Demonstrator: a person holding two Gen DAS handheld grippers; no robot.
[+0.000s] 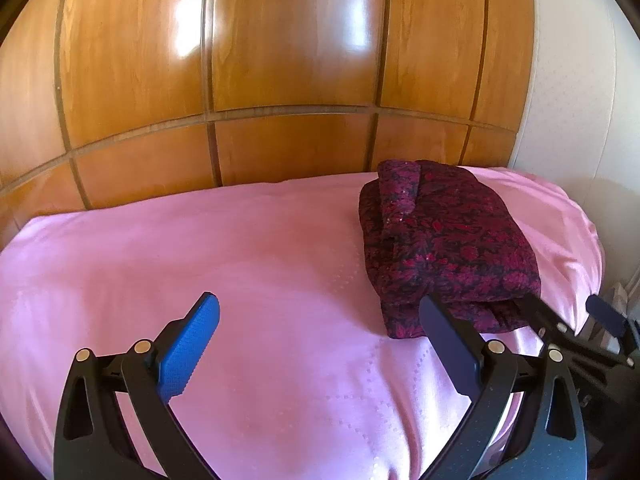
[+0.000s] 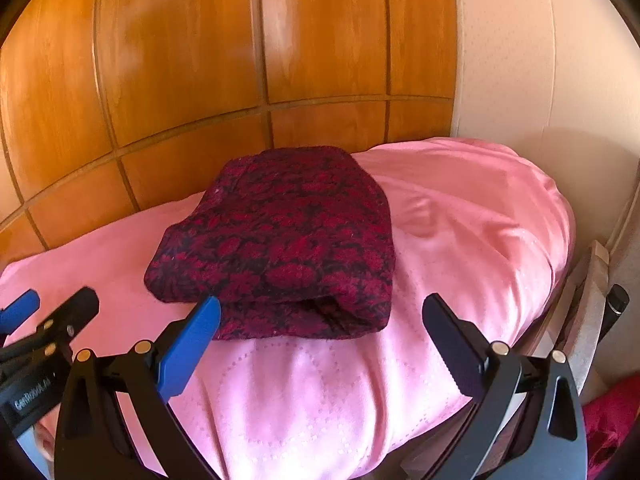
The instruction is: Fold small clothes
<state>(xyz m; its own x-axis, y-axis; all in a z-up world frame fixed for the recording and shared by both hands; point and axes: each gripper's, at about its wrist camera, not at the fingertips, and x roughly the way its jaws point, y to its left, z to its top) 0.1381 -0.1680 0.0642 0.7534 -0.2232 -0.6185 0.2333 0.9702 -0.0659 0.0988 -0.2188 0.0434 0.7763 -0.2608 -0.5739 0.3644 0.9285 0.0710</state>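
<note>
1. Wooden wardrobe doors (image 1: 288, 60), shiny and orange-brown, fill the whole back of the room behind the bed.
2. Pink and smooth, the bed cover (image 1: 200, 248) spreads wide below them, with little dotted lines stitched into it.
3. On the cover lies the folded garment (image 2: 280, 240), dark red with black flower shapes. It sits in a thick, tidy bundle toward the far side of the bed, close to the doors. A small folded flap lies on top of it in the left wrist view.
4. The left gripper (image 1: 320, 344) hangs over the bare pink cover, just beside the near left corner of the bundle. Its two fingers stand wide apart and nothing is between them.
5. The right gripper (image 2: 322, 344) sits right in front of the bundle's near edge. Its fingers are wide apart too, and they hold nothing. I cannot tell whether its blue finger (image 2: 188, 352) touches the cloth or only covers its corner.
</note>
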